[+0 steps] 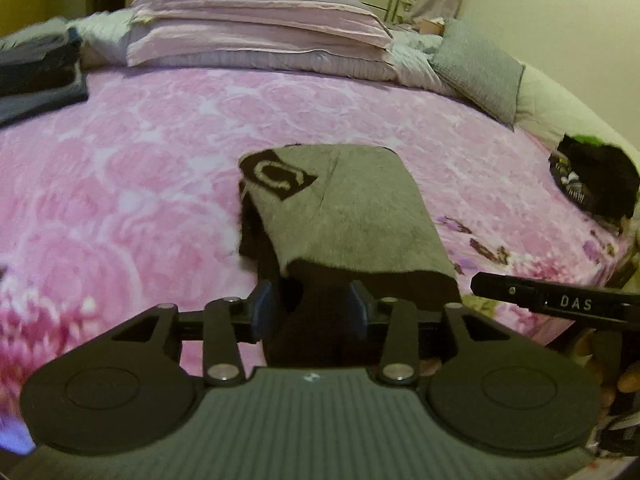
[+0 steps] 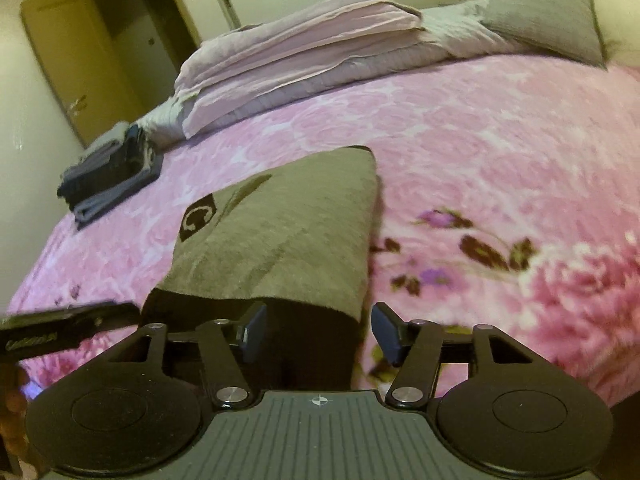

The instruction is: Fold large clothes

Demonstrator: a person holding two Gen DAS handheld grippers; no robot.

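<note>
A folded grey garment [image 1: 344, 208] with a black square logo patch lies on the pink floral blanket [image 1: 140, 160] in the middle of the bed. Its dark near edge hangs between the blue pads of my left gripper [image 1: 312, 312], whose jaws stand apart and do not pinch it. In the right wrist view the same garment [image 2: 288, 232] has its near right corner between the pads of my right gripper [image 2: 320, 336]. That gripper is open, with a strip of blanket showing beside the right pad. Each gripper's black finger shows at the edge of the other's view.
A stack of folded dark and blue clothes [image 2: 108, 176] sits at the bed's far left. Pale pink pillows and folded bedding [image 1: 260, 32] and a grey cushion [image 1: 480, 68] line the head end. A black bundle [image 1: 596, 184] lies at the right edge.
</note>
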